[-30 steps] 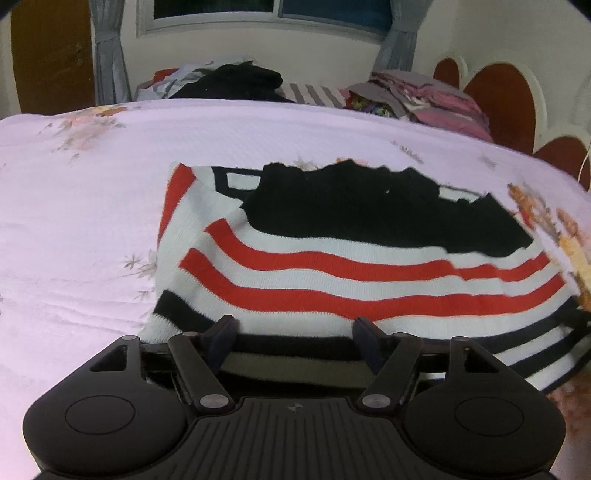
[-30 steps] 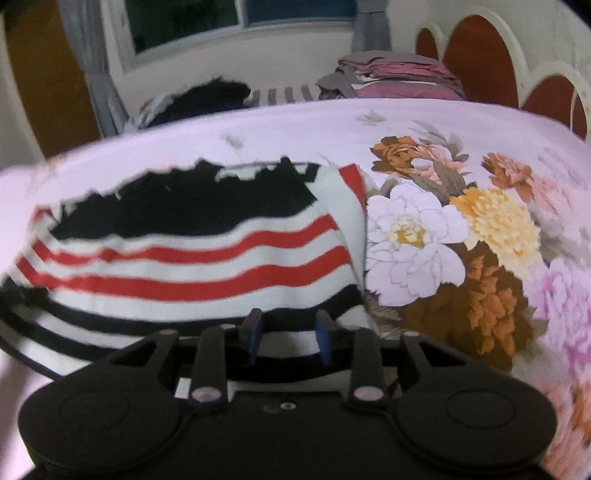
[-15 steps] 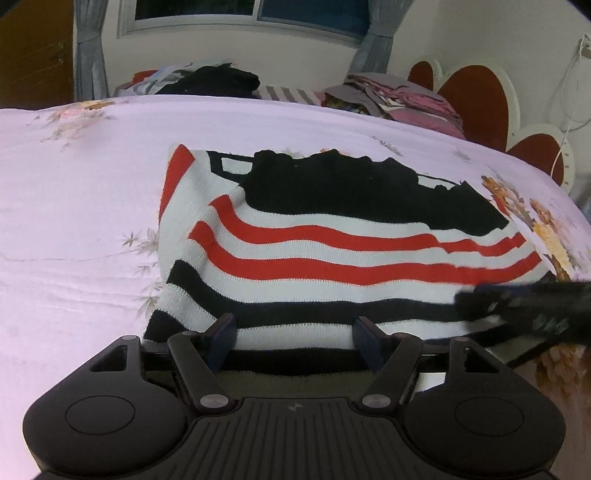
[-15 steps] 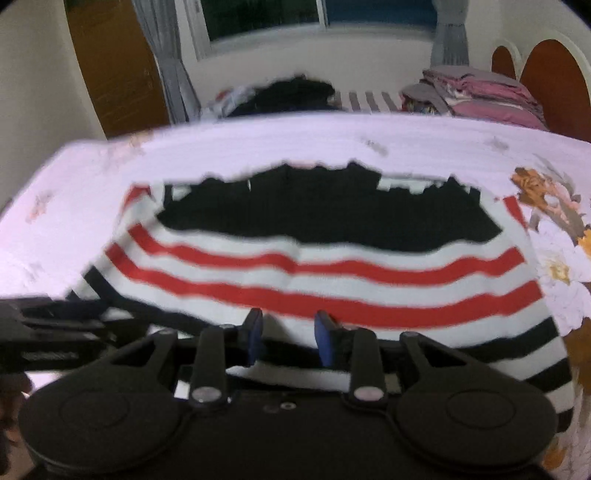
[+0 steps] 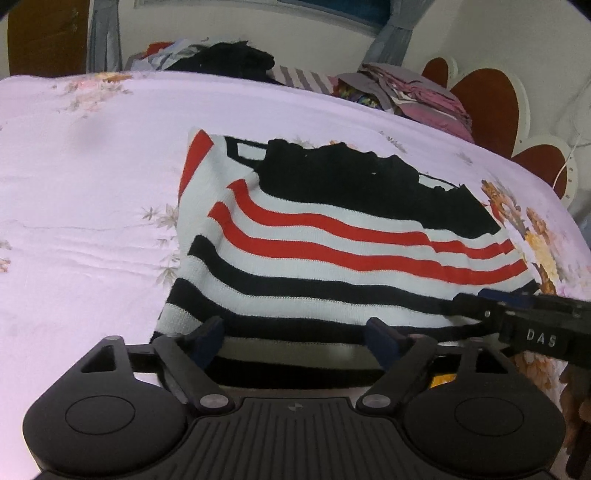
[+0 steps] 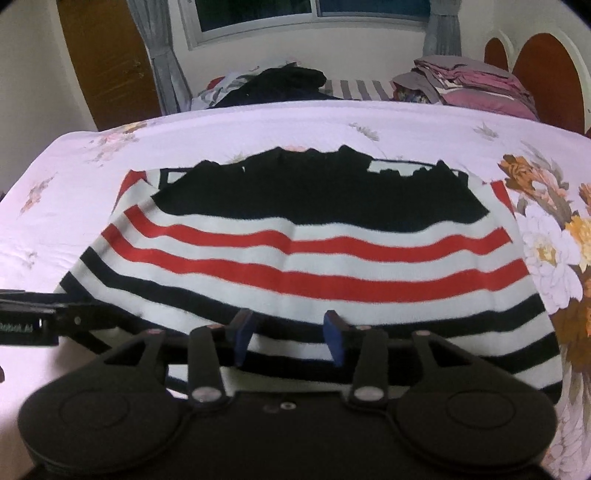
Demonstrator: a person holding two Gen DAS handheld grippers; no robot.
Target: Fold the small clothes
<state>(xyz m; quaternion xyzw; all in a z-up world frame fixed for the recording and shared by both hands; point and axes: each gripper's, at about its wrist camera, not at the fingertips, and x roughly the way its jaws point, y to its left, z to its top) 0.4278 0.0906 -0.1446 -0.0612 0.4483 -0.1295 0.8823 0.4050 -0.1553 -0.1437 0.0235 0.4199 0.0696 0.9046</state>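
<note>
**Both grippers loosened over the near hem of the striped sweater**

The left gripper (image 5: 295, 334) has just been opening; its jaws stand wide apart, with the sweater's black bottom band lying between them and the pads pressing on nothing. The right gripper (image 6: 288, 334) has also just been opening; its jaws are parted over the same hem, the knit between them but not pinched. In the left wrist view the right gripper reaches in from the right edge, near the hem's right end.

The sweater (image 5: 332, 236), white with red and black stripes and a black top part, lies spread flat on the bed (image 5: 92, 206), its hem towards the near edge. A flower print covers the sheet along the bed's right side. Piles of clothes (image 6: 469, 79) sit beyond the far edge, under a window (image 6: 314, 14).
</note>
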